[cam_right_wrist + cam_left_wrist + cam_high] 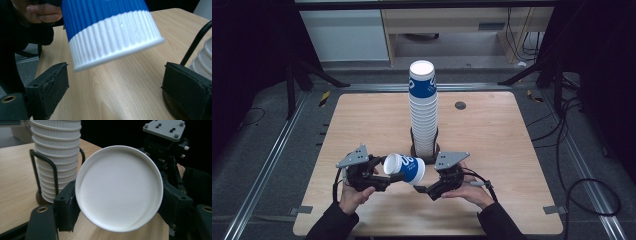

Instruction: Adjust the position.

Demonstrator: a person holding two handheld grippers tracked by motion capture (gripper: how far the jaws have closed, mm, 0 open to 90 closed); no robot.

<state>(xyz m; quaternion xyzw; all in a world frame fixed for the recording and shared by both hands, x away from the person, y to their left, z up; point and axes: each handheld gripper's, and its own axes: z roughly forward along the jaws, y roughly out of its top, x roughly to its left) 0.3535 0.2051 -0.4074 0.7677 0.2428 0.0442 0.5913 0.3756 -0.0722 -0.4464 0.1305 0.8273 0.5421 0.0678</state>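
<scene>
A blue and white ribbed paper cup (406, 169) lies on its side a little above the table's front middle. My left gripper (383, 174) is shut on it near its base. In the left gripper view the cup's white round bottom (119, 187) faces the camera and both black pads (65, 206) press against its sides. My right gripper (424, 189) stands open just right of the cup's mouth end. In the right gripper view the cup's white rim (117, 47) hangs above and between the spread jaws of the right gripper (115, 87), touching neither pad.
A tall stack of upturned cups (423, 110) stands in a black wire holder (35, 170) at the middle of the wooden table (497, 150), just behind both grippers. The stack (203, 60) is close to the right jaw. Rails and cables run along the table's sides.
</scene>
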